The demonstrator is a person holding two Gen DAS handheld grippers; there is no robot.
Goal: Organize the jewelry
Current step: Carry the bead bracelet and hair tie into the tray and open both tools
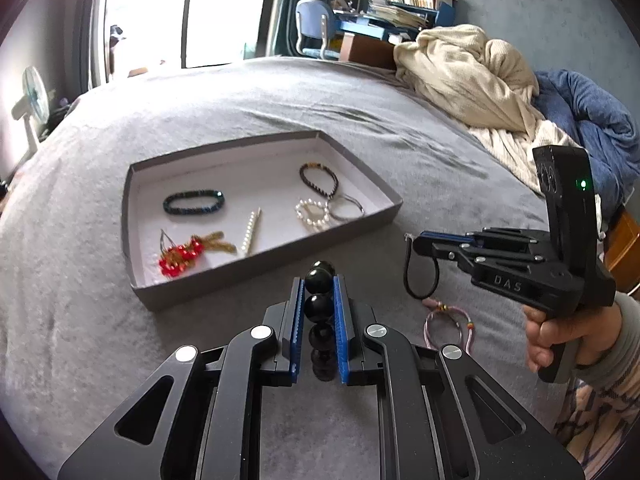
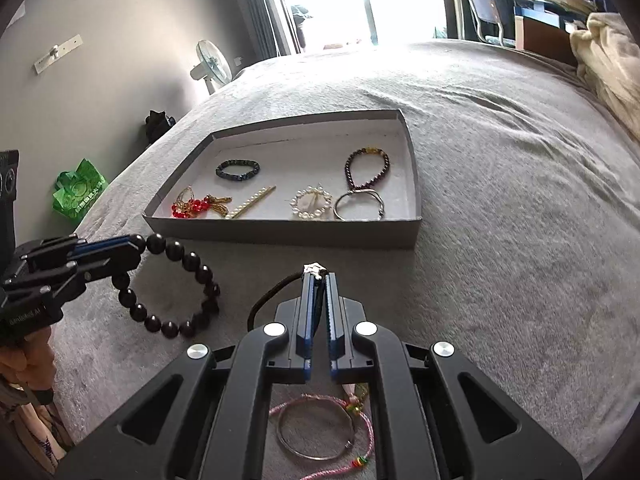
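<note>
The grey bed cover [image 1: 200,112] spreads out under both my tools and carries everything. Ahead of both grippers, just past their fingertips, lies the shallow grey tray [image 2: 280,232] with its white floor.

My left gripper [image 1: 318,280] is closed on the black bead bracelet [image 2: 172,288]: the blue pads pinch the strand between them, beads running in a line down the gap. From my right wrist camera the rest of that bracelet hangs as a loop off the left fingertips, its lower beads at or near the cover; I cannot tell whether they touch.

My right gripper [image 2: 319,276] is nearly shut, the pads pressed on a black cord bracelet [image 1: 420,276]. Its small pale clasp sticks out at the tips, and the cord droops in a loop beneath the fingers, to the left side in my right wrist view.

Directly under my right gripper, on the cover, lie a pink cord bracelet [image 2: 320,404] and a thin metal bangle [image 2: 312,436], overlapping each other.

Inside the tray, starting from the far right corner: a dark beaded bracelet [image 2: 366,168], in front of it a silver bangle [image 2: 358,206] touching its near end, and just left of that a pearl ring bracelet [image 2: 311,202]. At the middle lies a pearl bar clip [image 2: 250,202], tilted. To the near left sits a red bead and gold cluster [image 2: 196,204], and behind it a dark blue bracelet [image 2: 238,170], apart from the others.
</note>
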